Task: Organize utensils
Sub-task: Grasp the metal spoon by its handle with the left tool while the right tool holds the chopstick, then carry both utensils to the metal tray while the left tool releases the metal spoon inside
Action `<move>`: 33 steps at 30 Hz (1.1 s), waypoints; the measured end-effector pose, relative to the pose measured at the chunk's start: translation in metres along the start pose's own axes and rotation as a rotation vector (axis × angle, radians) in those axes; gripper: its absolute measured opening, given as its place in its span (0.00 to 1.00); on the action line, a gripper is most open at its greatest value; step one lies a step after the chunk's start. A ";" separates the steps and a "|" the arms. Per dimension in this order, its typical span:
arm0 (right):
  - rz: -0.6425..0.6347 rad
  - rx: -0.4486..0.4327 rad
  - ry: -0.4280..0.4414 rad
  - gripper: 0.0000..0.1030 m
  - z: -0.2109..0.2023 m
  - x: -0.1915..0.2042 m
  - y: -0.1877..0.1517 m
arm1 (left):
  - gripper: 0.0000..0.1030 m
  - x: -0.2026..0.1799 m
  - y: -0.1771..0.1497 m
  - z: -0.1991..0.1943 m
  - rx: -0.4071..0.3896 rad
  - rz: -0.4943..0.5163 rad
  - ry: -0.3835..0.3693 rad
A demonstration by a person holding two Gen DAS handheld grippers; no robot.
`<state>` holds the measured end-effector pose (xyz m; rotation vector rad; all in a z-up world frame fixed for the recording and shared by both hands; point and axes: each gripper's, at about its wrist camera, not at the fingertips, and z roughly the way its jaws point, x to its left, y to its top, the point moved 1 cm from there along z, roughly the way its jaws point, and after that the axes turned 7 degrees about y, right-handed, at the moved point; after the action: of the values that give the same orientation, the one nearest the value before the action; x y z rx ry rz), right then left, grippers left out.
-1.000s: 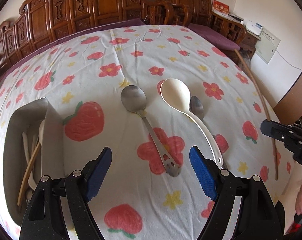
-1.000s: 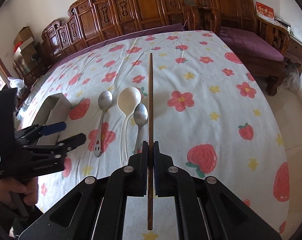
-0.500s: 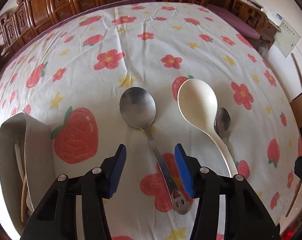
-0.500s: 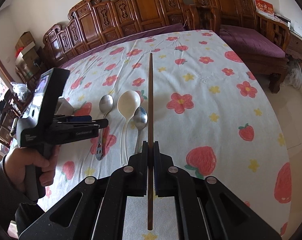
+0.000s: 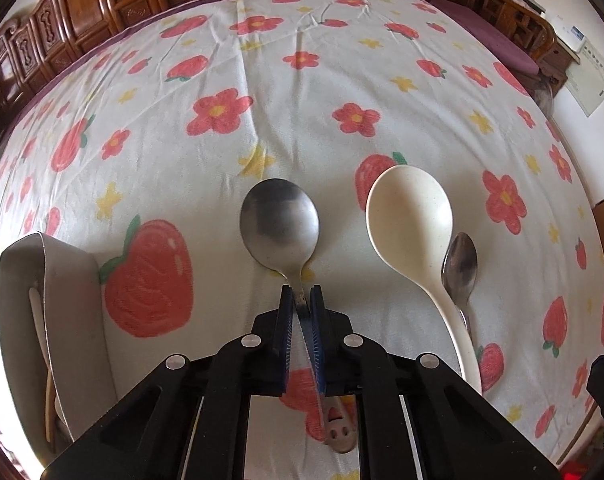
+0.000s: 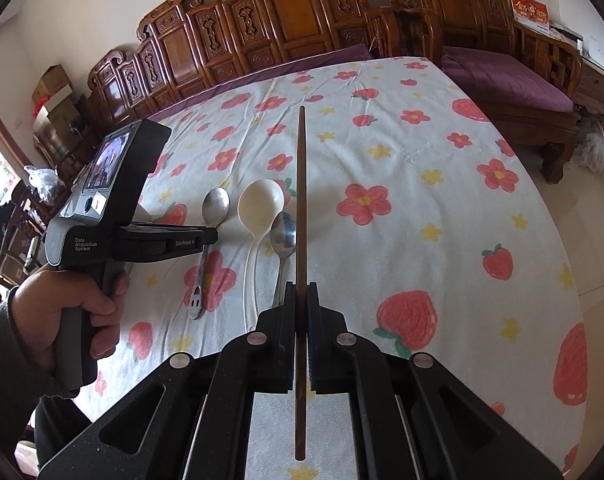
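Observation:
My left gripper (image 5: 301, 294) is shut on the handle of a large steel spoon (image 5: 280, 224) that lies on the flowered tablecloth; the same spoon shows in the right wrist view (image 6: 215, 208). A cream plastic spoon (image 5: 410, 216) and a small steel spoon (image 5: 460, 266) lie to its right. My right gripper (image 6: 301, 290) is shut on a brown wooden chopstick (image 6: 301, 184) and holds it above the table, right of the spoons. The left gripper shows in the right wrist view (image 6: 212, 236), low over the spoon handle.
A grey utensil tray (image 5: 68, 280) with chopsticks and a pale spoon inside stands at the left of the table. Carved wooden chairs (image 6: 286, 12) line the far side. A purple-cushioned bench (image 6: 506, 84) stands at the right. The table edge falls off at the right.
My left gripper has moved forward and down over the large steel spoon and its jaws have closed on the handle. My right gripper holds the chopstick as before.

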<state>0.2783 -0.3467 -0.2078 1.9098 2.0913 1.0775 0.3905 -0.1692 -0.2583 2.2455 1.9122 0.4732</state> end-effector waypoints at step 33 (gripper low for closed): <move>-0.139 -0.032 0.032 0.06 -0.013 0.057 -0.004 | 0.05 0.040 -0.054 -0.116 -0.263 0.060 -0.045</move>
<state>0.2573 -0.3001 -0.1794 1.7147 2.1727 1.1117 0.3067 -0.1308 -0.1606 2.1281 1.6561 0.6366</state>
